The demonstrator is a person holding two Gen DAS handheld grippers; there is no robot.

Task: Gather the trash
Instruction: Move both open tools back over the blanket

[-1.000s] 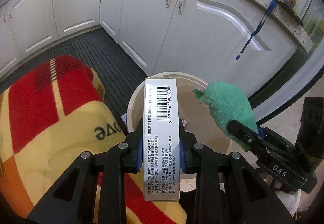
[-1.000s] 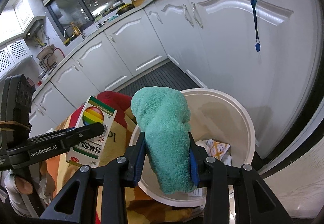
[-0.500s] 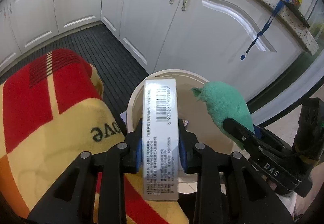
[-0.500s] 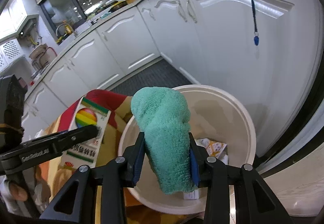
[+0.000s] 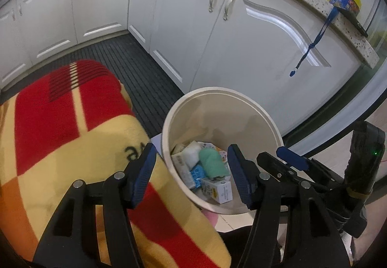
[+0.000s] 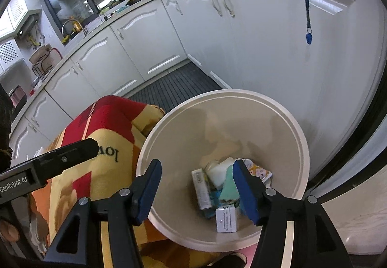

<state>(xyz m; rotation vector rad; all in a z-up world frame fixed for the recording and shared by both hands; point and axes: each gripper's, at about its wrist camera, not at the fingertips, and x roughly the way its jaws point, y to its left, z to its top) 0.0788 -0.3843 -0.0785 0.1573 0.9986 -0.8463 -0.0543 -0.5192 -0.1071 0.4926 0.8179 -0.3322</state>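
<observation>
Bin [image 5: 266, 118]: cream, round, open-topped; stands on the floor just beside the white cabinets [image 5: 241, 50], its near rim under both grippers.
Bin, left edge: the red-and-yellow blanket [image 5: 60, 147] lies against the rim; in the right wrist view the blanket [image 6: 101, 122] wraps close to that side.
Bin, far edge: a narrow strip of floor separates the rim from the cabinet doors; a blue lanyard [image 5: 312, 45] hangs down the door above.
Open room: the dark ribbed mat [image 5: 125, 67] runs clear toward the cabinet corner; the bin mouth [image 6: 300, 142] is unobstructed from above.
Left gripper [image 5: 191, 171]: fingers wide apart, nothing between them, poised over the bin's near-left rim.
Right gripper [image 6: 200, 188]: fingers wide apart, nothing between them, directly above the bin interior.
Trash: the green cloth [image 5: 212, 164] lies on the bin floor among a long box [image 5: 182, 168], a small white box [image 5: 219, 190], white wadding and printed wrappers; the same cloth [image 6: 228, 185] and small box [image 6: 226, 219] show in the right wrist view.
Change from half a second before: the left gripper then clamped the long barcode box and the right clamped the green cloth; both items are now released and inside the bin.
</observation>
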